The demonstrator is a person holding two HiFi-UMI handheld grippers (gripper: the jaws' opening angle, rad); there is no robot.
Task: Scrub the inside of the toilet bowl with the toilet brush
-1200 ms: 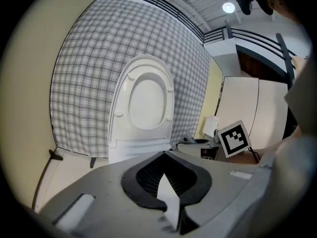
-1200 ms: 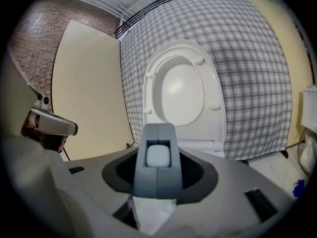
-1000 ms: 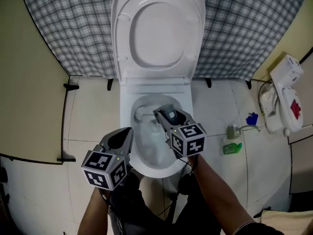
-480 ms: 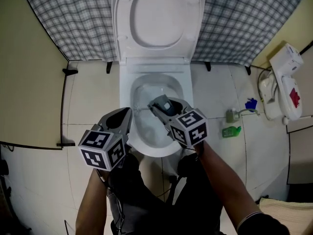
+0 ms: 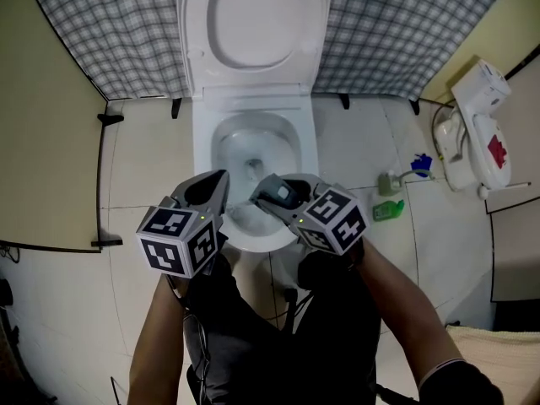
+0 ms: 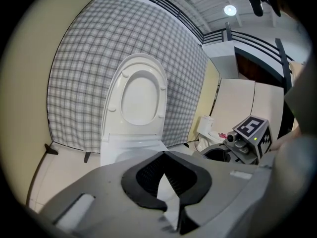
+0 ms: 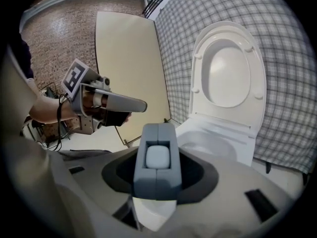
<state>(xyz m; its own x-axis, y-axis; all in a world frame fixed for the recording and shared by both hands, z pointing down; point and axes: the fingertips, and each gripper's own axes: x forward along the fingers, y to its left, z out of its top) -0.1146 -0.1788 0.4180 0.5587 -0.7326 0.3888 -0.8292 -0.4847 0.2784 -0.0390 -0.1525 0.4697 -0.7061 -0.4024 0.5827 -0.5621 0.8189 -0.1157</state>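
The white toilet (image 5: 253,116) stands with its lid up and its bowl (image 5: 221,146) open below me. My right gripper (image 5: 270,194) hovers over the bowl's front rim, shut on the grey handle of the toilet brush (image 5: 281,194). In the right gripper view the handle's end (image 7: 157,157) sits between the dark pads, with the bowl (image 7: 208,143) beyond it. The brush head is hidden under the gripper. My left gripper (image 5: 216,182) hangs beside the front left rim, jaws together and empty. Its closed tips (image 6: 165,155) point toward the lid (image 6: 141,93).
A green bottle (image 5: 388,210), a small spray bottle (image 5: 389,181) and a blue item (image 5: 419,165) lie on the tiled floor to the right. A white appliance (image 5: 477,129) stands at the far right. Checked cloth (image 5: 101,32) covers the back wall, and a beige panel (image 5: 46,142) stands left.
Both grippers have drawn back from over the bowl's middle toward its front rim. The right one still grips the brush handle. The toilet sits higher in the head view.
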